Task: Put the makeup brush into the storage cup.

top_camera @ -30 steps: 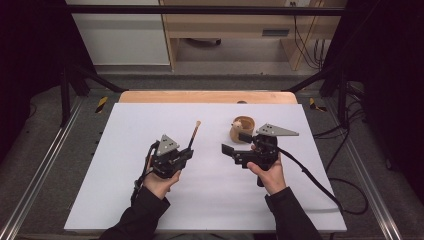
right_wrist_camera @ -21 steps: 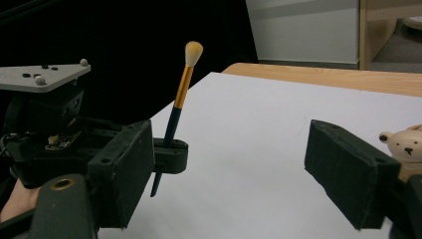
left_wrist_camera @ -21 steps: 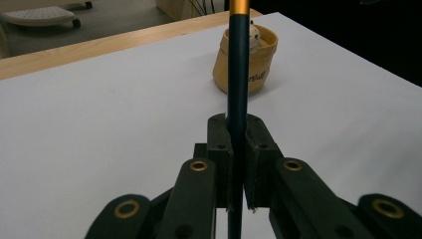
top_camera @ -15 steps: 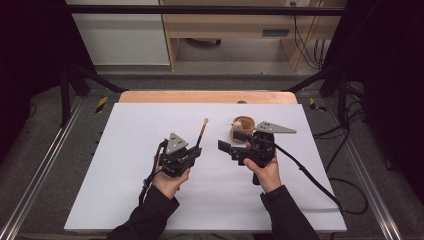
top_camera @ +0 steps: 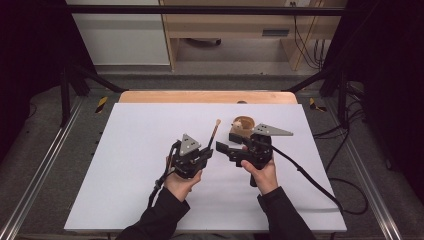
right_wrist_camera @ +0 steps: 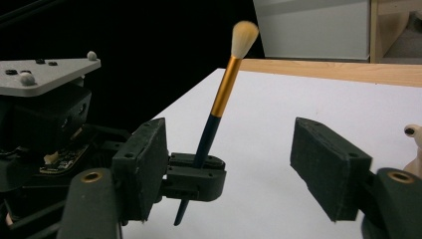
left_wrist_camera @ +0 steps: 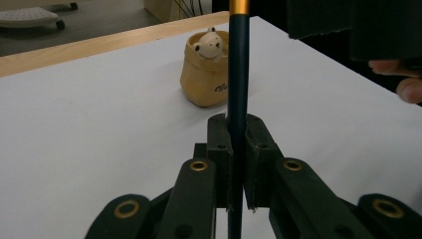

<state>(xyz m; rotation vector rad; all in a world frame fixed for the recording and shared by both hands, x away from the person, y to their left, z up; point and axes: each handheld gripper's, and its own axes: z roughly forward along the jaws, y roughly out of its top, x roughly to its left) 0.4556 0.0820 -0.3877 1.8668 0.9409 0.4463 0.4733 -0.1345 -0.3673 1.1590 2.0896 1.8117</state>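
White table [top_camera: 125, 165] with a wooden far edge fills my working area. Since a second ago my left gripper [top_camera: 206, 151] has carried the brush [top_camera: 214, 133] rightward, closer to my right gripper [top_camera: 223, 148]. Left fingers [left_wrist_camera: 219, 144] are clamped on the brush's dark handle, bristles up. Right fingers [right_wrist_camera: 144, 164] have just been narrowing, nothing between them. Behind sits a small bear pot [left_wrist_camera: 206, 67]; its dark lettering is too blurred for me to read.
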